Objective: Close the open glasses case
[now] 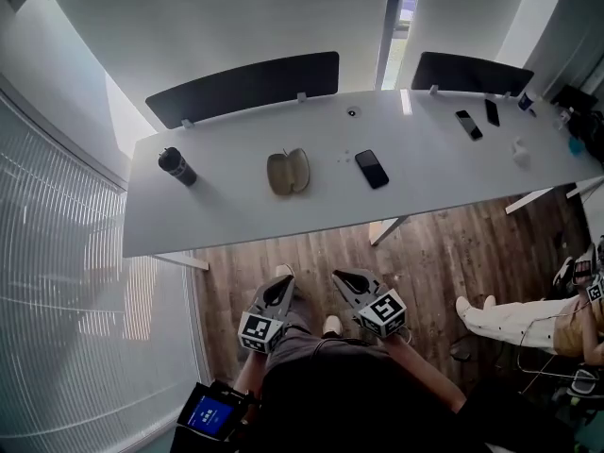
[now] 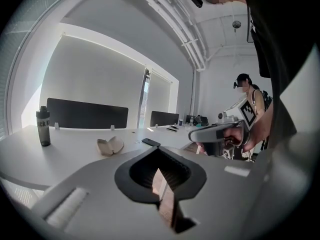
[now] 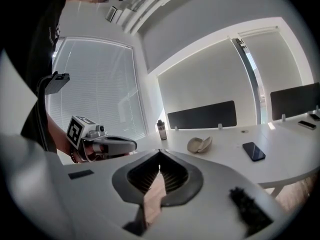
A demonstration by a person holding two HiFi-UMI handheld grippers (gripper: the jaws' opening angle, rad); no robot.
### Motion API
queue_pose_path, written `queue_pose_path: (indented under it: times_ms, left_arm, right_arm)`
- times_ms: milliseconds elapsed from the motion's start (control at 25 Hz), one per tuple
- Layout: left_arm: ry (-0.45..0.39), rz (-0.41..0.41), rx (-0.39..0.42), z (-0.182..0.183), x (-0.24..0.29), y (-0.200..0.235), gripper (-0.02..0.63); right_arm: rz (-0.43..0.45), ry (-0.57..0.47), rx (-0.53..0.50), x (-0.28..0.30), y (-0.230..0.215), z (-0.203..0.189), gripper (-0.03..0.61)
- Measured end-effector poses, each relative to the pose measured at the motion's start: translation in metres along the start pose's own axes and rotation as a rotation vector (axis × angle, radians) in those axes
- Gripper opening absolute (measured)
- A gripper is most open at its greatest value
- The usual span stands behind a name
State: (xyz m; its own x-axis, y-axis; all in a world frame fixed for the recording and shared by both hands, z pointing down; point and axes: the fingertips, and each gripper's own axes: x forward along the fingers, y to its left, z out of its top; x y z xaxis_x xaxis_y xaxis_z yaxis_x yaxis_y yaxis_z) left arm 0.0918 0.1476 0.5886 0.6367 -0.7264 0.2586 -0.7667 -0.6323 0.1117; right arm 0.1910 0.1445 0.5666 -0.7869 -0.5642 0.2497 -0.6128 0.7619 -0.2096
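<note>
Glasses case [image 1: 288,172] lay open mid-tabletop [image 1: 226,210], toward its left end | left claw [image 1: 282,281] and right claw [image 1: 342,278] closed, empty, well short of the near edge, aimed at the case, presumably to fold it shut

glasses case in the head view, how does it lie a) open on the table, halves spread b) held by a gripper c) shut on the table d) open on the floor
a: the glasses case lies open with both halves spread on the table, between the bottle and the phone.
</note>
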Motion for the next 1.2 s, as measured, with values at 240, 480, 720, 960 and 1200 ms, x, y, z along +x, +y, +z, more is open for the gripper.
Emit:
queue_pose_path:
  times_ms: [240,480,720,960,1200]
  left_arm:
    - [-0.036,-0.015,0.022,0.015,0.027,0.030,0.008]
    - [-0.031,-0.015,-0.003,0.018,0.045,0.075,0.008]
    - [-0.004,-0.013,-0.046,0.014,0.061,0.125,0.008]
    - [0.027,-0.046,-0.051,0.013,0.079,0.161,0.008]
    - [0.040,-0.055,-0.102,0.004,0.099,0.201,0.008]
  right_arm:
    - [0.000,0.031,-0.034,0.028,-0.019,0.008,0.008]
    - [-0.003,0.040,-0.031,0.072,-0.040,0.026,0.008]
    - [-0.020,0.064,-0.020,0.108,-0.059,0.035,0.008]
    - [-0.053,0.114,-0.010,0.139,-0.077,0.044,0.008]
    - [-0.079,0.167,0.000,0.170,-0.089,0.053,0.008]
